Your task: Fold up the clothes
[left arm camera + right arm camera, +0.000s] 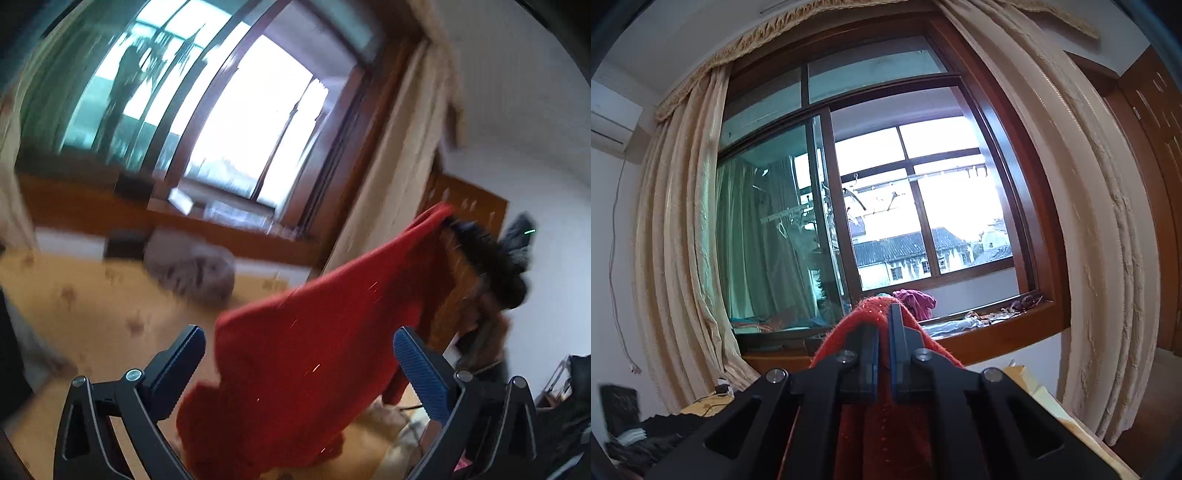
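**Red garment held aloft by right hand-held gripper; left one free**

The right hand-held gripper [884, 334] was clamped on a fold of the red knit garment [879, 424], its two blue-padded fingers [873, 350] drawn nearly together with the cloth bunched between and over them. The garment draped back toward the camera beneath the fingers.

The left hand-held gripper [299, 352] stood with its fingers wide apart and nothing between them. In the left wrist view the red knit garment [314, 354] hung in the air ahead of those fingers, stretched up to its high corner at the right, where the right gripper's dark shape [484, 258] met it; that frame was motion-blurred, so the exact grip point there could not be made out.

Below the garment lay a bed with a yellow patterned cover [92, 306], and a grey cushion [192, 267] rested on it near the window sill [229, 225]. A dark pile of clothing [661, 428] sat at the lower left of the right wrist view. No containers were discernible in either view.
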`<state>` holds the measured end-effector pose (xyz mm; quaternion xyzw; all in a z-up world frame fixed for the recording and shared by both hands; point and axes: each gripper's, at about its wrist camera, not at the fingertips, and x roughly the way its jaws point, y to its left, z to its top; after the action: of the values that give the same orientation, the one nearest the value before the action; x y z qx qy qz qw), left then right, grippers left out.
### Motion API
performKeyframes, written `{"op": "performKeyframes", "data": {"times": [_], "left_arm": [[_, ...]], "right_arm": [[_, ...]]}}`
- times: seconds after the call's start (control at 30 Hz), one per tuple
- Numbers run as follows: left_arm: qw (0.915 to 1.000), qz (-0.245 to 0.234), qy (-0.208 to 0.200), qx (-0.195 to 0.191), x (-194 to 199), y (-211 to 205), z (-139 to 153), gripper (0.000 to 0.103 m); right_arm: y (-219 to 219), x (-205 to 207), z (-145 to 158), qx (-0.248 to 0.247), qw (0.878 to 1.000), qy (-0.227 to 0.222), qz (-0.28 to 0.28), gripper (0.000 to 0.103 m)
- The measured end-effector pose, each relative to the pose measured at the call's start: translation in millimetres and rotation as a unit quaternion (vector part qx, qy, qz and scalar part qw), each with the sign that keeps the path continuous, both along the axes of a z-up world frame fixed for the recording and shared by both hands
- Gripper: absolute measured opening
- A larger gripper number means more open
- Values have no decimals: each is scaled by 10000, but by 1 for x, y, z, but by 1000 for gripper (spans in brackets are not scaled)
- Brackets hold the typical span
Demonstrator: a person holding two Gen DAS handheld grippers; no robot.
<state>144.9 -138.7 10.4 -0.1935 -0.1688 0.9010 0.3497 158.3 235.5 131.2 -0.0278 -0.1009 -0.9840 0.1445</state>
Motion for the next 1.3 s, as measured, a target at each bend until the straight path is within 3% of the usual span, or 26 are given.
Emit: {"op": "performKeyframes", "data": {"times": [0.1, 0.17, 0.3, 0.43, 0.57, 0.67, 0.7, 0.73, 0.77, 0.8, 0.83, 1.0, 1.1, 1.23, 1.3], "left_arm": [[9967, -252, -665, 383, -35, -1, -29, 103], [9901, -463, -1120, 706, -61, -2, -49, 103], [9787, -646, -1660, 1021, -103, 2, -75, 103], [9714, -1189, -1914, 751, -119, 29, -85, 103], [9639, -1794, -1963, 98, -109, 71, -94, 103], [9643, -1932, -1791, -259, -94, 91, -96, 102], [9656, -1932, -1722, -237, -87, 92, -92, 91], [9679, -1888, -1654, -155, -81, 90, -87, 68], [9700, -1843, -1586, -74, -75, 88, -82, 54], [9728, -1746, -1521, 35, -69, 83, -76, 22], [9762, -1598, -1458, 173, -63, 75, -69, 13], [9889, -1090, -670, 753, -25, 32, -16, 12], [9922, -823, 52, 934, 5, 7, 26, 12], [9876, -422, 1081, 1061, 50, -21, 82, 12], [9840, -137, 1453, 1022, 68, -35, 104, 12]], "right_arm": [[0, 10, 0, 62, 9999, 86, 26, 5], [0, 18, 0, 86, 9998, 150, 42, 5], [2, 26, -2, 99, 9997, 203, -8, 5], [13, 24, -4, -1, 9999, 138, -83, 5], [24, 13, -10, -125, 9997, 4, -190, 5], [30, 6, -14, -173, 9995, -66, -258, 5], [31, 5, -15, -164, 9994, -69, -308, 5], [33, 4, -16, -152, 9992, -66, -370, 5], [34, 4, -17, -137, 9989, -39, -458, 5], [36, 6, -17, -140, 9984, -1, -539, 5], [36, 8, -16, -141, 9980, 49, -606, 5], [31, 22, -8, -113, 9960, 439, -773, 5], [27, 30, -3, -97, 9939, 672, -873, 5], [16, 50, 8, -16, 9879, 1203, -980, 5], [10, 48, 16, 50, 9888, 1243, -821, 5]]}}
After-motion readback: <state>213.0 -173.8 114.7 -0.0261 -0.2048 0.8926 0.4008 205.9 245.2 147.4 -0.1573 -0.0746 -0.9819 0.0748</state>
